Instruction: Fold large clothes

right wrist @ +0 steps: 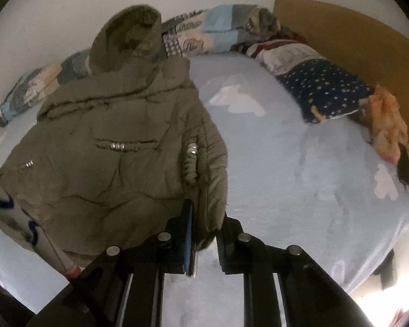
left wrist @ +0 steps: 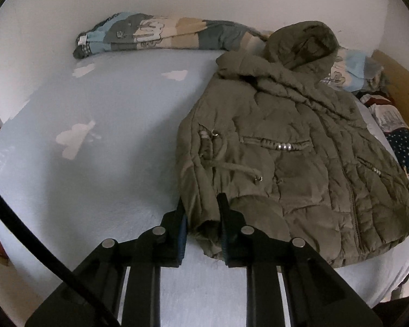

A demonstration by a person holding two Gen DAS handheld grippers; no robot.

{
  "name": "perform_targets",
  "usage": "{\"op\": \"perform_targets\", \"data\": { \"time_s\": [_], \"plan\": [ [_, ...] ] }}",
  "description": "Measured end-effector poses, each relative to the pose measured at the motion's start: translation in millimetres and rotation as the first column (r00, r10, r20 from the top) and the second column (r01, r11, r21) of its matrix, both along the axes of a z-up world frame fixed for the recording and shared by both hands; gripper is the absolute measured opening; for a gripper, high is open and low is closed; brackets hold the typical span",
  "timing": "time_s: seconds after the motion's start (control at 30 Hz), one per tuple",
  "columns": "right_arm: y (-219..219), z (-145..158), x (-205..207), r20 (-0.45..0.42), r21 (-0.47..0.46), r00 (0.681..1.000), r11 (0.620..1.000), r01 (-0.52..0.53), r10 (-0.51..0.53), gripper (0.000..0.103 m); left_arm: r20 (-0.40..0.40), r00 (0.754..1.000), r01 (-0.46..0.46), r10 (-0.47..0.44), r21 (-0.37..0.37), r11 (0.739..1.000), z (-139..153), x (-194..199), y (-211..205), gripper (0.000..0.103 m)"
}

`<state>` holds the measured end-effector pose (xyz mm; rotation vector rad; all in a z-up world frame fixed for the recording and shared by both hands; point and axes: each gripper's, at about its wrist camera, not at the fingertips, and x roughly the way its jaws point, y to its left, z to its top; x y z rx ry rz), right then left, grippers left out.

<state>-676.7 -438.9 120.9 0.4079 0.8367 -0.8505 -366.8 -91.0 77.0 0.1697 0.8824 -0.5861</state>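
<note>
Olive quilted jacket is spread on the pale blue bed sheet; its near hem corner is pinched by the left gripper. Seen from the right wrist, its other hem edge is clamped by the right gripper.

Dim, soft, fisheye-warped pictures; glare flares bottom right.

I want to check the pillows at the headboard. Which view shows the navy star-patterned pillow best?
The right wrist view: the navy star-patterned pillow lies nearly whole beside the headboard. The left wrist view catches only a squeezed sliver at its right edge.
</note>
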Motion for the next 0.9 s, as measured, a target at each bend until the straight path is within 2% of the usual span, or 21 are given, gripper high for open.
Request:
{"op": "perform_targets", "data": {
  "time_s": [0.1, 0.27, 0.4, 0.43, 0.5, 0.53, 0.57, 0.6, 0.63, 0.67, 0.8, 0.9],
  "plan": [
    [7, 7, -7, 0.011, -0.015, 1.0, 1.0, 0.006, -0.006, 0.015, 0.017, 1.0, 0.007, -0.007, 0.017, 1.0, 2, -10, 5, 0.019],
    [20, 13, -13, 0.022, -0.024, 1.0, 1.0, 0.003, -0.002, 0.014, 0.019, 1.0, 0.002, -0.002, 0.004, 1.0, 10, -21, 15, 0.019],
    [26, 16, -28, 0.046, 0.013, 0.999, 1.0, 0.017, -0.017, 0.014, 0.008, 1.0, -0.001, 0.001, 0.024, 1.0, 5, -22, 16, 0.019],
    [26, 14, -31, 0.045, 0.025, 0.999, 0.999, 0.025, -0.026, 0.014, 0.003, 1.0, -0.013, 0.013, 0.039, 0.999, 3, -19, 15, 0.024],
    [22, 7, -36, 0.051, 0.077, 0.998, 0.996, 0.036, -0.04, 0.015, -0.002, 0.999, -0.042, 0.042, 0.057, 0.998, 1, -15, 16, 0.042],
    [17, 4, -38, 0.059, 0.109, 0.997, 0.993, 0.042, -0.049, 0.018, -0.005, 0.998, -0.055, 0.055, 0.051, 0.997, 1, -13, 19, 0.054],
    [10, 0, -41, 0.073, 0.157, 0.995, 0.986, 0.05, -0.063, 0.028, -0.004, 0.997, -0.077, 0.077, 0.038, 0.996, 3, -10, 24, 0.063],
    [8, -2, -44, 0.082, 0.188, 0.994, 0.981, 0.055, -0.071, 0.035, 0.001, 0.996, -0.093, 0.093, 0.027, 0.995, 5, -10, 28, 0.065],
    [3, -3, -50, 0.109, 0.228, 0.99, 0.972, 0.06, -0.087, 0.054, 0.009, 0.994, -0.11, 0.11, 0.016, 0.994, 8, -9, 32, 0.065],
    [1, -2, -54, 0.124, 0.242, 0.987, 0.968, 0.07, -0.102, 0.067, 0.02, 0.992, -0.127, 0.127, 0.004, 0.992, 11, -9, 37, 0.066],
    [0, 13, -73, 0.16, 0.222, 0.974, 0.968, 0.12, -0.158, 0.068, 0.075, 0.984, -0.163, 0.165, -0.026, 0.986, 22, -10, 39, 0.066],
    [13, 33, -72, 0.183, 0.127, 0.975, 0.987, 0.101, -0.124, 0.068, 0.118, 0.985, -0.122, 0.126, -0.035, 0.992, 30, -21, 27, 0.066]
  ]
}}
